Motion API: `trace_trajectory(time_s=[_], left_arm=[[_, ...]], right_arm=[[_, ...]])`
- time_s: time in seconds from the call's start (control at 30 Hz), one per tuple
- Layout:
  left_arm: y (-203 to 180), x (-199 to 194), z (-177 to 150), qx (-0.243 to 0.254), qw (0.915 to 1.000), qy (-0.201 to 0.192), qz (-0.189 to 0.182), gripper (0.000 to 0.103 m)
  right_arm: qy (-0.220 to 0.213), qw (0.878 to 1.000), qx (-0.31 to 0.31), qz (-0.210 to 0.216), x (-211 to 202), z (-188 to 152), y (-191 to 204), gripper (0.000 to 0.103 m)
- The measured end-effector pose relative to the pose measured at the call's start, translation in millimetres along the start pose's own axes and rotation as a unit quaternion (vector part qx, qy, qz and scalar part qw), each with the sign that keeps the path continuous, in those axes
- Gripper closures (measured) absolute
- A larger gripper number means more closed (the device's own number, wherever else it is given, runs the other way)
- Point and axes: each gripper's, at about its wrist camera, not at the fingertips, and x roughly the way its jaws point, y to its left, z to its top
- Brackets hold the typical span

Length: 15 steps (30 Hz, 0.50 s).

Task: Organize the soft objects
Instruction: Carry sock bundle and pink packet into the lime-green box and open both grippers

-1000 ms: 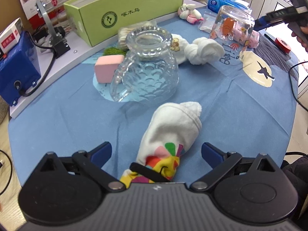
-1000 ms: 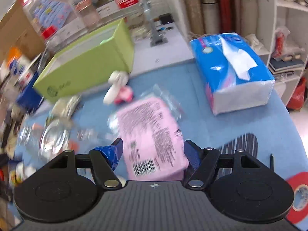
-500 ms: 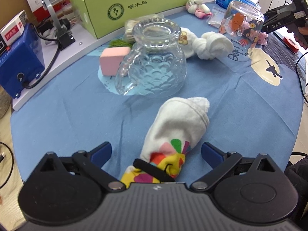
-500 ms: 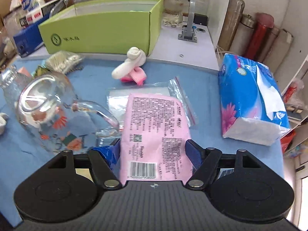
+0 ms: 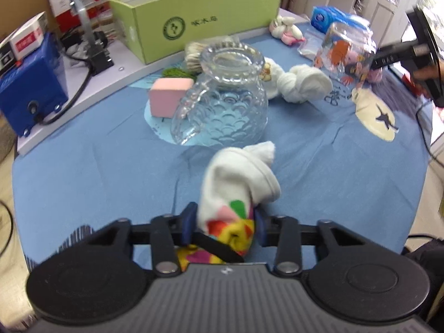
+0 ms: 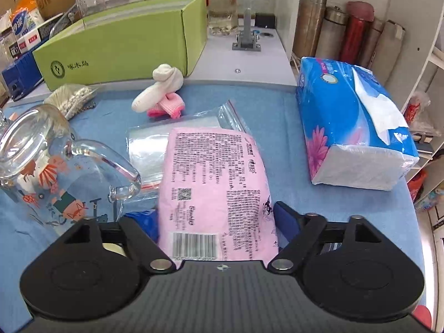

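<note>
Since the left claw [image 5: 224,226] has just closed on the sock [image 5: 238,177], lift gently; the right claw [image 6: 215,226] straddles the pink packet [image 6: 216,191], its hold uncertain.

1. Blue tablecloth [image 5: 83,166] lay bare left of the sock [image 5: 238,177].
2. A patterned glass jug [image 5: 222,105] stood just beyond the sock.
3. A printed glass mug [image 6: 41,166] flanked the pink packet [image 6: 216,194].

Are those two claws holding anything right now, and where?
Left gripper pinches the sock at its colourful end. Right gripper straddles the pink packet's barcode end; grip unclear.
</note>
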Motion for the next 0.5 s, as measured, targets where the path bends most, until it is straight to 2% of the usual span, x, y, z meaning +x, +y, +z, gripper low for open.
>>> trace_trajectory(time_s=[0.03,0.1,0.17,0.3,0.4,0.5], left_arm=[[0,-4,-2,-0.008,1.0000,-0.003,0.002,0.072],[-1,-14,-6,-0.010,0.9997,-0.012,0.016,0.073],[0,-26,-10,-0.022,0.9994,-0.021,0.017,0.074],[10,-53,-7,-0.059,0.9974,-0.039,0.016,0.074],[22,-72,15,-0.072,0.9956,-0.055,0.024,0.074],[35,-86,63,-0.064,0.9948,-0.075,0.024,0.074]], right_arm=[[-0.006,1.000,0.004,0.003,-4,-3,0,0.052],[-0.008,1.000,0.018,0.018,-14,-8,-3,0.054],[-0.016,1.000,0.019,0.013,-27,-14,-2,0.056],[-0.056,0.997,0.046,0.013,-65,-18,-9,0.056],[-0.096,0.995,0.039,0.015,-93,-5,-4,0.056],[-0.133,0.991,0.012,0.027,-108,33,6,0.055]])
